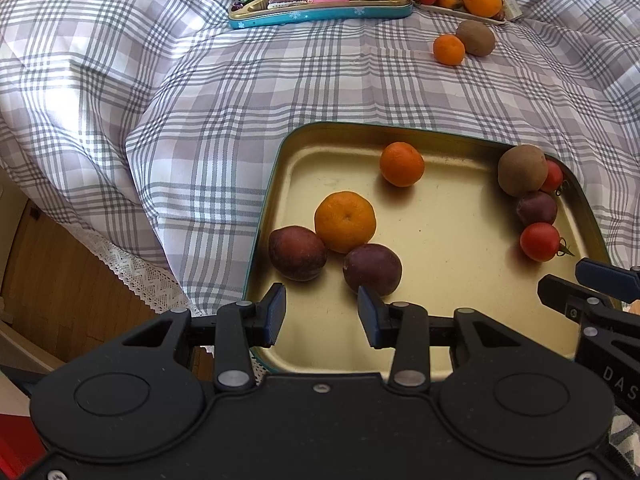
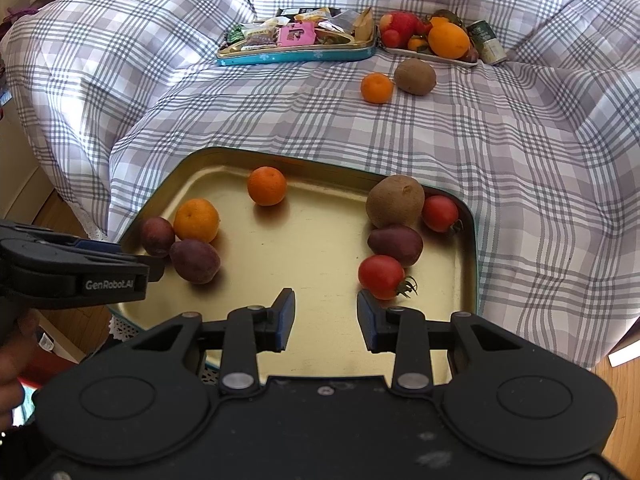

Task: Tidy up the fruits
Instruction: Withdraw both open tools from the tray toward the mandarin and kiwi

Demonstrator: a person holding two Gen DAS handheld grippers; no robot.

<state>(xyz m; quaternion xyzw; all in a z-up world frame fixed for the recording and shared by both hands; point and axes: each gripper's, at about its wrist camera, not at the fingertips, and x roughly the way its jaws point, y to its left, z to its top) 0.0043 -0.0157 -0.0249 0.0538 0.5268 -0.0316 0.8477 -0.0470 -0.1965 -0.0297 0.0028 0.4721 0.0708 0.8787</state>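
Note:
A gold tin tray [image 1: 460,320] [image 2: 312,248] lies on the plaid cloth and holds several fruits: two tangerines [image 1: 345,222] [image 2: 267,185], dark passion fruits [image 1: 372,269] [image 2: 195,261], a kiwi [image 1: 522,175] [image 2: 395,200] and red tomatoes [image 1: 540,241] [image 2: 381,277]. My left gripper [image 1: 322,316] is open and empty just in front of a passion fruit. My right gripper [image 2: 326,318] is open and empty over the tray's near edge, next to a tomato. A loose tangerine [image 1: 449,49] [image 2: 377,87] and kiwi [image 1: 475,38] [image 2: 415,76] lie on the cloth farther back.
At the back, a blue tin [image 1: 320,12] [image 2: 296,54] holds snack packets and a white plate [image 1: 460,12] [image 2: 432,58] holds more fruit beside a small can [image 2: 486,46]. The cloth drops off at the left to a wooden floor [image 1: 68,280].

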